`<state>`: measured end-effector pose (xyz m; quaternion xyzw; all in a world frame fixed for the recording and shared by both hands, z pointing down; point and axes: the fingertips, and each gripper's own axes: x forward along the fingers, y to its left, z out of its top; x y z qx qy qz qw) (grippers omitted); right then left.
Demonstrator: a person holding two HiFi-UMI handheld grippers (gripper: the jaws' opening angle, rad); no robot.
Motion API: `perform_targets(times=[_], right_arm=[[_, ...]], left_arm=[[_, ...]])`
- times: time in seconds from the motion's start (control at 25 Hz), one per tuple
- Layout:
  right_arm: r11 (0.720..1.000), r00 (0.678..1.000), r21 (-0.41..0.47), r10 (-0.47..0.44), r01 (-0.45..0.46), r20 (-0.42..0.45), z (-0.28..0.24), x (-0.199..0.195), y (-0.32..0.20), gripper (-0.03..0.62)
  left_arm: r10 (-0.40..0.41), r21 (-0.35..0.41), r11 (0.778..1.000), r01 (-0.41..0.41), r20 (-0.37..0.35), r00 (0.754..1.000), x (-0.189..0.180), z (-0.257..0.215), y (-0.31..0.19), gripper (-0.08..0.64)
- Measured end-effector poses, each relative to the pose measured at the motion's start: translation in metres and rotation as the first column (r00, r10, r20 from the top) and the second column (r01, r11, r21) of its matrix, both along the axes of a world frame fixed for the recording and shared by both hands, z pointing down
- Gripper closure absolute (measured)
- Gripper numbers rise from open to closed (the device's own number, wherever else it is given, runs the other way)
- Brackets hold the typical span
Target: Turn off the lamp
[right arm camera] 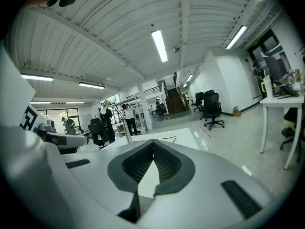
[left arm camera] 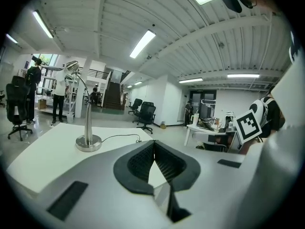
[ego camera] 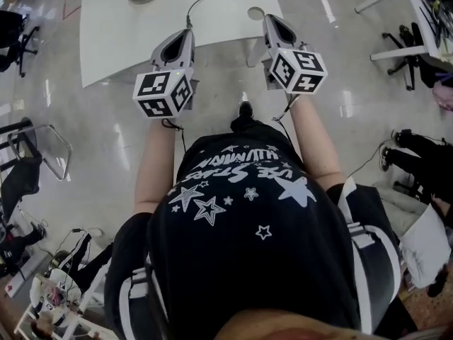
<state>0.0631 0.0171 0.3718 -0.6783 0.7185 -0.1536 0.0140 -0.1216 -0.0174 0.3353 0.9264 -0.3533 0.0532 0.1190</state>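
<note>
L gripper point(ego camera: 187, 32) & R gripper point(ego camera: 272, 21) fingers pressed together, both empty, at white table point(ego camera: 120, 41) edge, lamp point(left arm camera: 88, 141) farther on

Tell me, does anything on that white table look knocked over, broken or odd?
Nothing stands out. The lamp stands upright on the white table, and its cord trails loosely across the tabletop. No spill or damage shows.

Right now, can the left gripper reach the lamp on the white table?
Probably yes: only bare tabletop and the lamp's cord lie between the left gripper and the lamp, though a gap remains to cross.
</note>
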Motion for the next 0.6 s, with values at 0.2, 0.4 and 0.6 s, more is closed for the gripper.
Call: perform_targets(times=[0.2, 0.4, 0.6], right_arm=[[0.998, 0.998, -0.006, -0.059, 0.059, -0.005, 0.0, 0.018, -0.015, 0.586], [0.994, 0.994, -0.012, -0.108, 0.108, -0.011, 0.005, 0.032, -0.024, 0.586], [0.992, 0.992, -0.02, -0.127, 0.127, 0.007, 0.01, 0.044, -0.035, 0.586]], left_arm=[[-0.031, 0.005, 0.999, 0.031, 0.001, 1.0, 0.025, 0.0, -0.01, 0.549], [-0.046, 0.001, 0.999, 0.046, 0.001, 0.999, 0.05, 0.008, -0.016, 0.549], [-0.043, 0.001, 0.999, 0.043, 0.023, 0.999, 0.069, 0.011, -0.02, 0.549]])
